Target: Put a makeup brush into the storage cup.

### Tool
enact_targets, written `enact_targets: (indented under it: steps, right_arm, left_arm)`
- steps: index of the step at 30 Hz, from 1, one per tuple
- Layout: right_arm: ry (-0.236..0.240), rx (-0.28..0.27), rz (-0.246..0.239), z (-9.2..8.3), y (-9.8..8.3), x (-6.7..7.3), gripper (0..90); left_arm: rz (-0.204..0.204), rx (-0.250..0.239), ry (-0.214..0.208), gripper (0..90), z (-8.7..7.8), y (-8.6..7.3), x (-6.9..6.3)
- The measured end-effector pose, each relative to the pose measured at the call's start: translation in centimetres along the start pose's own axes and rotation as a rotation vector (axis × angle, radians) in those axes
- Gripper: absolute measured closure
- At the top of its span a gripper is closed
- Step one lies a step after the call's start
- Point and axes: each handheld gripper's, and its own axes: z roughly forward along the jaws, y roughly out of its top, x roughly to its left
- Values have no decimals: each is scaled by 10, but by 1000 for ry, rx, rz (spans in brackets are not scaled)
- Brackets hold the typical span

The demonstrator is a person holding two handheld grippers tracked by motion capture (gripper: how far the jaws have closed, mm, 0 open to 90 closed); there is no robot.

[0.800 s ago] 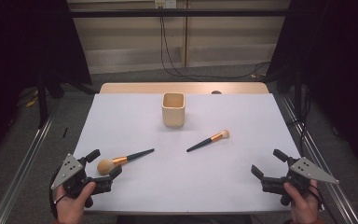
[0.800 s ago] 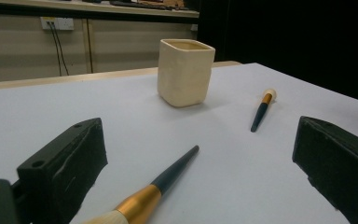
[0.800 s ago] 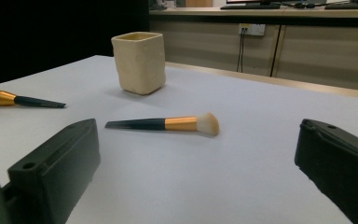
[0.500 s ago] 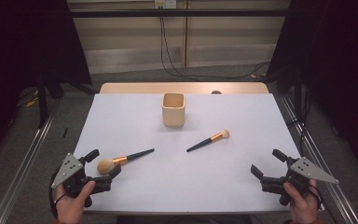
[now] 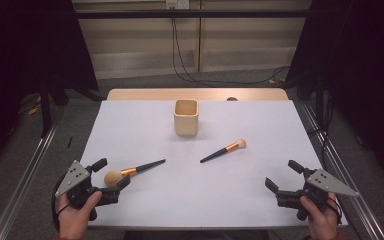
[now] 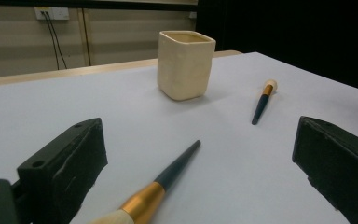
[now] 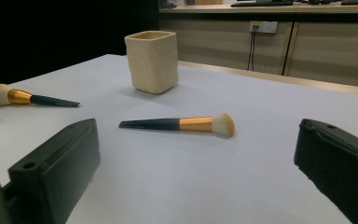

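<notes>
A: Hands at the near edge of the white-topped bench (image 5: 145,210) each hold a black two-jaw gripper. The left gripper (image 5: 111,174) sits at the near left corner with its jaws spread wide, gripping nothing.

B: What lies between them?

A: The fluffy cream head of a makeup brush with a gold ferrule and a dark tapered handle (image 5: 132,171). It lies flat on the bench, head toward the person, handle pointing away and to the right. In the left gripper view the brush (image 6: 164,181) runs up the gap between the jaws, and neither pad touches it.

B: And the right gripper (image 5: 283,177)?

A: It sits at the near right corner, jaws just as wide apart, with nothing between them but bare bench.

B: What lies farther out?

A: A second makeup brush of the same kind (image 5: 223,150), a little smaller, lies flat near the middle of the bench, well apart from both grippers, with its pale head toward the far right. Beyond it stands an upright cream square ceramic cup (image 5: 186,117), open at the top, near the far edge and clear of both brushes.
</notes>
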Motion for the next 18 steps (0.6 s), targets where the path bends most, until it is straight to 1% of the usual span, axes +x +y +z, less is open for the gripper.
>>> enact_targets:
  steps: [1, 4, 6, 8, 9, 11, 13, 14, 15, 17, 18]
  right_arm:
    - [0, 0, 0, 0, 0, 0, 0]
    - [-3, 1, 0, 1, 0, -2, 0]
    - [-3, 4, 5, 2, 0, -2, 0]
    - [-1, 7, -1, 2, -1, -2, 0]
    - [2, 6, -13, 1, 0, -1, 0]
    - [7, 7, -12, 0, 0, 1, 0]
    - [10, 7, -21, 0, 0, 2, 0]
    - [10, 6, -13, 1, 0, 2, 0]
    - [10, 6, -13, 1, 0, 2, 0]
    - [9, 7, -13, 1, 0, 2, 0]
    - [7, 7, -12, 1, 0, 1, 0]
  left_arm:
    - [-3, -2, -2, 27, 1, 2, 1]
    - [15, 9, 6, 27, 7, 6, 6]
    - [19, 6, 7, 27, 11, 8, 8]
    - [37, -1, 5, 27, 15, 9, 10]
    - [38, -3, 0, 29, 16, 10, 12]
    - [29, -4, 7, 29, 19, 12, 13]
    - [50, -3, 14, 29, 22, 15, 14]
    - [52, -2, 12, 29, 24, 17, 14]
    - [47, -4, 12, 29, 26, 19, 15]
    - [24, -2, 28, 29, 28, 22, 15]
    - [27, 3, 30, 29, 29, 24, 14]
